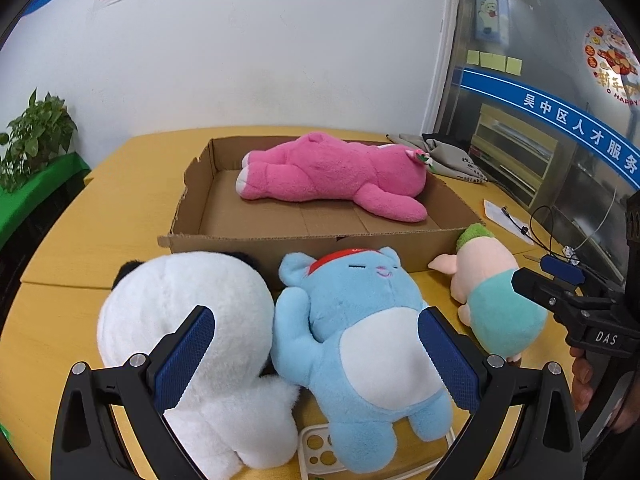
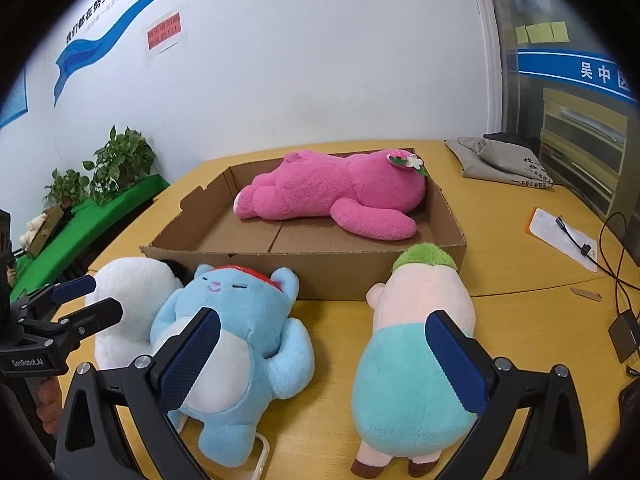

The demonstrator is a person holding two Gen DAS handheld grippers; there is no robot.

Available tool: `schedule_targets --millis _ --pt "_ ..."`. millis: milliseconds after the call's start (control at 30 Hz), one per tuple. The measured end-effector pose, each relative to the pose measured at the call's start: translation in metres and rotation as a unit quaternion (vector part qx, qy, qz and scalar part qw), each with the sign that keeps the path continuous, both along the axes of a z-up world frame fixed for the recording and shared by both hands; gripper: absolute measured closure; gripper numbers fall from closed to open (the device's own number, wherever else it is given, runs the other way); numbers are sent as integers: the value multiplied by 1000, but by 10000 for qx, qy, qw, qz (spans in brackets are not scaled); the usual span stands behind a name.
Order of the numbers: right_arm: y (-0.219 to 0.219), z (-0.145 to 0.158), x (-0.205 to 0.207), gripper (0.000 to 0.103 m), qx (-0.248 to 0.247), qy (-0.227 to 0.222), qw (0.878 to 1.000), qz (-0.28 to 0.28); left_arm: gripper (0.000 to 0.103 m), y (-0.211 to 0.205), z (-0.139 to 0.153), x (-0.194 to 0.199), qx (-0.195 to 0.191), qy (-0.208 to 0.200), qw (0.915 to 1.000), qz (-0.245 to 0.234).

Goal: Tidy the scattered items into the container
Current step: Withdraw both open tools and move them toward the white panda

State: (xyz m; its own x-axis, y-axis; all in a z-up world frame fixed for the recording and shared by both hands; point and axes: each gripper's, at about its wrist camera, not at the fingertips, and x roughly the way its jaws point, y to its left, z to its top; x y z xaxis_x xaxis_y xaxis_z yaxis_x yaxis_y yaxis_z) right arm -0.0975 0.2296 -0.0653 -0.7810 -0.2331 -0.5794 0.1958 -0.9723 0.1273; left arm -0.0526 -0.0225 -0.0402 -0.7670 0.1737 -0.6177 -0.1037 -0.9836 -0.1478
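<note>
A shallow cardboard box stands on the yellow table with a pink plush bear lying inside. In front of it lie a white plush, a blue plush cat and a pink pig plush in a teal shirt. My left gripper is open above the white and blue plush. My right gripper is open between the blue cat and the pig. Neither holds anything.
A grey cloth bag lies at the back right of the table. A white card with a cable and a small dark adapter lie on the right. A white phone case sticks out under the blue cat. Plants stand left.
</note>
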Motion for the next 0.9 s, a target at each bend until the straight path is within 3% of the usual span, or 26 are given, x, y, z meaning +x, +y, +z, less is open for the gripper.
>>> schedule_targets --millis 900 --pt "-16 -1 2 0 155 2 9998 -107 0 -17 -9 3 256 -68 9996 -38"
